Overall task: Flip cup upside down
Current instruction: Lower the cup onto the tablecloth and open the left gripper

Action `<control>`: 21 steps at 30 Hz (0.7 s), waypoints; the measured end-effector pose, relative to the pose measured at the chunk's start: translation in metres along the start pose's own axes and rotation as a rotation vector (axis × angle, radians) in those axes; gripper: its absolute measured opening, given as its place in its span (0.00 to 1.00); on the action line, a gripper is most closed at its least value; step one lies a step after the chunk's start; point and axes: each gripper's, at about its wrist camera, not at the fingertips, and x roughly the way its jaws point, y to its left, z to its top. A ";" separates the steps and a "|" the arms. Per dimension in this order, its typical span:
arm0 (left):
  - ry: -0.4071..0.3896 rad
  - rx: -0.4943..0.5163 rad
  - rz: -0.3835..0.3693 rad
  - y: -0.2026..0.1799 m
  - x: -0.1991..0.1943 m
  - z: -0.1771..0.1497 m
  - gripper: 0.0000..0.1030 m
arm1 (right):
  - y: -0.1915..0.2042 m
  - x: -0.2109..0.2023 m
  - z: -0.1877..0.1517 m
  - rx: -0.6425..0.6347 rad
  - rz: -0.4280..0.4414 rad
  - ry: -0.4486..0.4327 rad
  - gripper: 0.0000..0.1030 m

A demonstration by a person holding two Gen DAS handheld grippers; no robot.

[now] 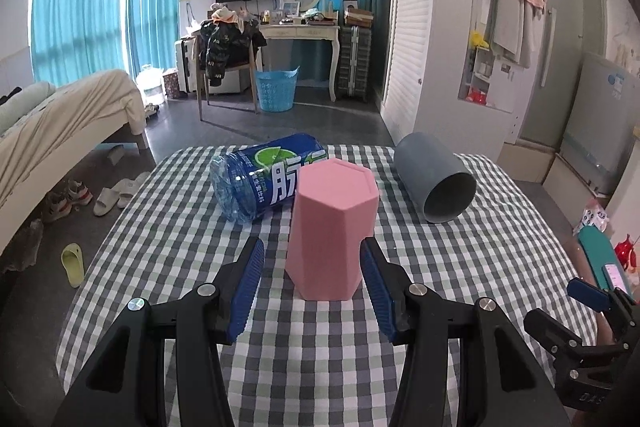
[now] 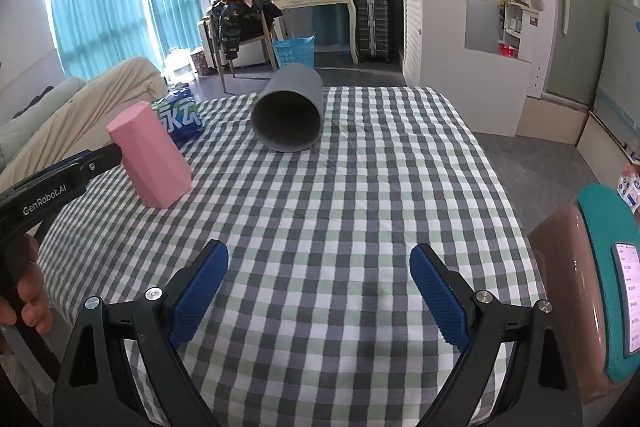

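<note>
Pink cup (image 1: 334, 227): faceted, standing on the checked tablecloth (image 1: 320, 367) with its closed end up; the wider end is on top and the narrower end meets the cloth.
Cup against left gripper (image 1: 311, 251): its lower half sits between the two blue pads, close in front of the claw; the cup lies toward the right pad, whose tip is at or just beside the cup's right side, while a clear strip of cloth shows between the cup and the left pad.
Left gripper state: jaws spread, not pinching the cup.
Right gripper (image 2: 319, 267): jaws spread wide over bare cloth with nothing between the pads, well apart from the pink cup, which its camera sees far to the left (image 2: 150, 159).
Left gripper from the right camera: its black finger (image 2: 100, 157) reaches to the cup's near left side; contact cannot be told.
Grey cup (image 1: 436, 179): on its side toward the far right of the table, open mouth facing the cameras.
Blue bottle (image 1: 264, 177): lying on its side just behind the pink cup, partly hidden by it.
</note>
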 end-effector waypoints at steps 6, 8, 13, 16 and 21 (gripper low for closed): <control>-0.029 -0.007 -0.010 0.012 -0.012 0.004 0.50 | 0.017 -0.010 0.009 -0.036 -0.003 -0.033 0.90; -0.038 -0.005 -0.017 0.017 -0.017 0.006 0.50 | 0.024 -0.015 0.013 -0.051 -0.007 -0.049 0.90; -0.074 -0.026 -0.024 0.035 -0.031 0.006 0.50 | 0.045 -0.029 0.022 -0.091 -0.008 -0.098 0.90; -0.083 -0.044 -0.027 0.045 -0.038 0.004 0.51 | 0.060 -0.035 0.025 -0.126 -0.009 -0.131 0.90; -0.118 -0.043 -0.005 0.057 -0.050 -0.008 0.75 | 0.080 -0.041 0.031 -0.132 -0.005 -0.198 0.90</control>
